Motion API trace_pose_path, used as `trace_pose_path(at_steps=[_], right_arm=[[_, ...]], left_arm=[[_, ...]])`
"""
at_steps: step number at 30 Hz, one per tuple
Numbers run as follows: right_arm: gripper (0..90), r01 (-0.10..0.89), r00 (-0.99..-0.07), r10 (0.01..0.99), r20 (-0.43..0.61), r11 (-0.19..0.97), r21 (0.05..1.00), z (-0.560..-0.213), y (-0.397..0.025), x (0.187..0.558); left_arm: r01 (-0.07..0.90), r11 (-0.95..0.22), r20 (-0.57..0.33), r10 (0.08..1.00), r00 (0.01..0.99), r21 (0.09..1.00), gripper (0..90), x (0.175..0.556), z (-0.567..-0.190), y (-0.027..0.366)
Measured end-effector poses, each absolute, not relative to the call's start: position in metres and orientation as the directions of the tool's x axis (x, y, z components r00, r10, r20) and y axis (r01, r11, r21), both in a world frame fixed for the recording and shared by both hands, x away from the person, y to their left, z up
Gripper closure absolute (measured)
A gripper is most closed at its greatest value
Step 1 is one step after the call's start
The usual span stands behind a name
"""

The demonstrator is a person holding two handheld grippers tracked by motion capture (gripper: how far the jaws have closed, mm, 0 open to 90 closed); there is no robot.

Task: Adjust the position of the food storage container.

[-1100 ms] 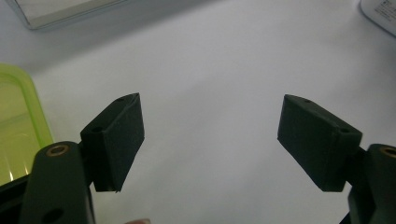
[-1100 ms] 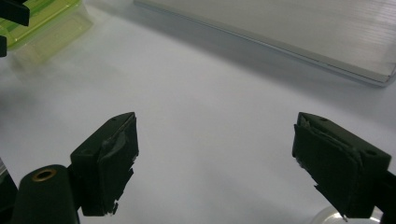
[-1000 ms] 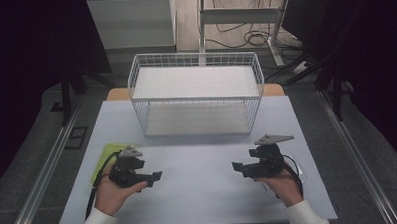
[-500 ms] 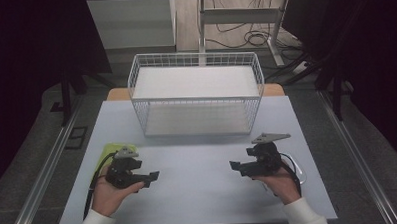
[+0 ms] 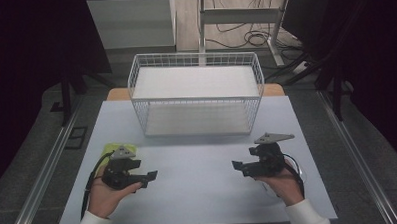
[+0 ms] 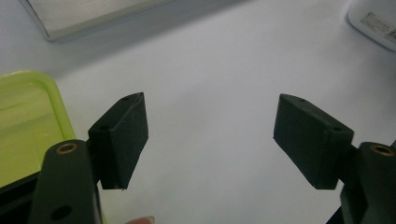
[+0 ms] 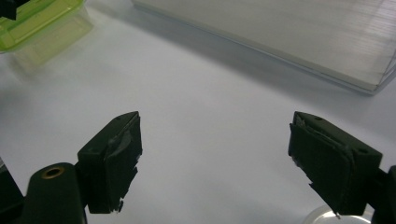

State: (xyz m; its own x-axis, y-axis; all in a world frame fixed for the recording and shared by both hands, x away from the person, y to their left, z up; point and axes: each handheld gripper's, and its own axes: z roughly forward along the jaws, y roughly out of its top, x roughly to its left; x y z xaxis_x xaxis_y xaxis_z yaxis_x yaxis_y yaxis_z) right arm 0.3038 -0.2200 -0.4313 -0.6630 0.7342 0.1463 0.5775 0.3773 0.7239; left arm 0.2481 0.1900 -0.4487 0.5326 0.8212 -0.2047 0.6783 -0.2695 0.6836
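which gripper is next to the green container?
The left gripper: the lime-green plastic container lies just behind it, at the table's left edge. The right gripper sits across the table, far from it.

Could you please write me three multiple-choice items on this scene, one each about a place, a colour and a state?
1. Where does the wire basket stand?
A. at the table's far side, midway
B. beside the left hand
C. on the floor

2. What colour is the container by the left gripper?
A. red
B. yellow-green
C. blue

3. How do the jaws of the right gripper stand?
A. shut on a lid
B. shut on nothing
C. open, nothing between them

Answers:
1. A: the high view shows it on the table beyond both grippers.
2. B: both gripper views show it yellow-green.
3. C: the right gripper view shows bare table in a wide gap between its jaws.
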Motion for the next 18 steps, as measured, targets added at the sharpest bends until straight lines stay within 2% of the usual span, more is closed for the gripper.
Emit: trace_pose_path(at_steps=[13, 15, 18], right_arm=[[18.0, 0.584, -0.661, 0.733, 0.159, 0.37, 0.723, -0.432, -0.222, 0.31], [18.0, 0.583, -0.662, 0.733, 0.158, 0.371, 0.723, -0.432, -0.222, 0.31], [18.0, 0.584, -0.661, 0.734, 0.158, 0.37, 0.722, -0.431, -0.222, 0.31]], left_arm=[[0.708, -0.182, -0.236, 0.862, 0.449, 0.683, 27.4, 0.269, -0.416, 0.235], [0.727, -0.137, -0.244, 0.886, 0.393, 0.673, 27.0, 0.277, -0.414, 0.25], [0.739, -0.116, -0.245, 0.9, 0.361, 0.663, 27.5, 0.283, -0.415, 0.26]])
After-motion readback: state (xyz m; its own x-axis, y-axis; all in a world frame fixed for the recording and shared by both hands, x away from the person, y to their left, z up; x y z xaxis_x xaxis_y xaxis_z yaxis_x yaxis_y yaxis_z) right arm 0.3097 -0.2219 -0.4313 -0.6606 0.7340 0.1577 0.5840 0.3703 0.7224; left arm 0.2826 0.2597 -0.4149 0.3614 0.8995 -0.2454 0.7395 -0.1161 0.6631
